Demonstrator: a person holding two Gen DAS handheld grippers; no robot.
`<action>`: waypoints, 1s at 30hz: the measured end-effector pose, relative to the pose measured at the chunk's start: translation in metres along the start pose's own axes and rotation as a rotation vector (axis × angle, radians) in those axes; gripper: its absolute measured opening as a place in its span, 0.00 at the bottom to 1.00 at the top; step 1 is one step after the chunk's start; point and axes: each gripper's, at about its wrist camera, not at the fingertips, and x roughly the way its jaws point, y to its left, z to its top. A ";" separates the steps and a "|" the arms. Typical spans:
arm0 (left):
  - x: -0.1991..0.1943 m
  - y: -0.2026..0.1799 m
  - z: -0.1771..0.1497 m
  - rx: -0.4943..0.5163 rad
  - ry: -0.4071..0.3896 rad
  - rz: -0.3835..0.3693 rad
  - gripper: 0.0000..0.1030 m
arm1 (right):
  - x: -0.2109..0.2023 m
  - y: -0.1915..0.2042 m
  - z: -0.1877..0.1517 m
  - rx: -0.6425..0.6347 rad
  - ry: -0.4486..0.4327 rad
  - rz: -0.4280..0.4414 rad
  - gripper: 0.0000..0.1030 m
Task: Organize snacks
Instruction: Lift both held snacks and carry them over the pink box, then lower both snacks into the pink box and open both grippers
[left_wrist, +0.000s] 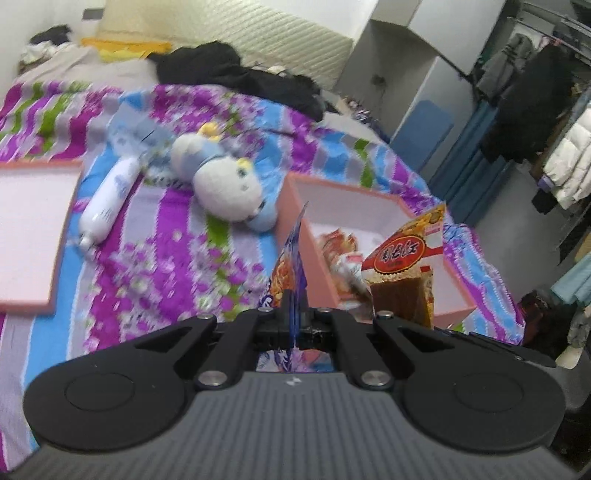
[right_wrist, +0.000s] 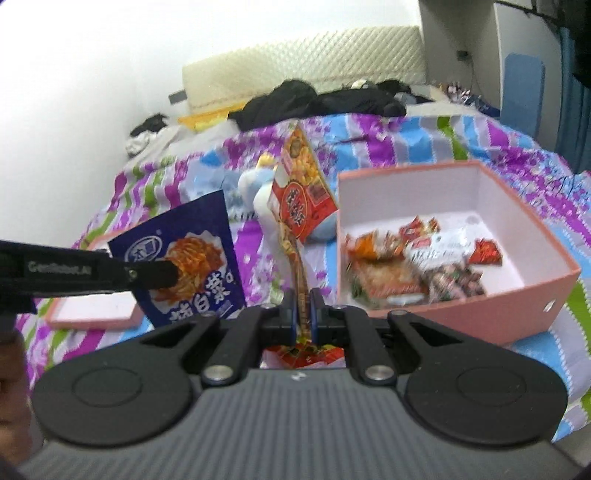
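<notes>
**Both packets up, box next**

Bedroom clutter frames the job: a striped purple quilt (left_wrist: 155, 258) covers the bed, with a plush toy (left_wrist: 225, 184) and a white bottle (left_wrist: 107, 199) lying near the middle. The pink box (right_wrist: 480, 306) sits on the quilt, its lid (left_wrist: 26, 229) well apart on the other side.

Your left claw (left_wrist: 295, 317) is fully closed on a blue packet (right_wrist: 184, 258), pinching it edge-on. Your right claw (right_wrist: 303, 314) is nearly closed on a red packet (right_wrist: 303, 199), gripped by its lower end so the rest stands up tilted.

To do this step well, I would carry each packet over the open box and lower it in before you let go, one claw at a time so they do not crowd each other above the rim. The red packet is held low and will likely flop; bring it down slowly.

Blue packet: flat foil pouch, dark blue with a picture of orange shredded food and white characters. Red packet: red and yellow print, a round dark label, and a clear panel showing brown contents. Several small red and orange wrappers (right_wrist: 406, 266) already lie inside the box.
</notes>
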 end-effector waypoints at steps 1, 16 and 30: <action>0.001 -0.005 0.007 0.011 -0.009 -0.006 0.00 | -0.002 -0.003 0.005 0.002 -0.011 -0.003 0.09; 0.033 -0.093 0.105 0.109 -0.093 -0.179 0.00 | -0.014 -0.062 0.094 0.022 -0.168 -0.088 0.10; 0.170 -0.138 0.135 0.142 0.037 -0.201 0.00 | 0.057 -0.151 0.100 0.113 -0.057 -0.177 0.10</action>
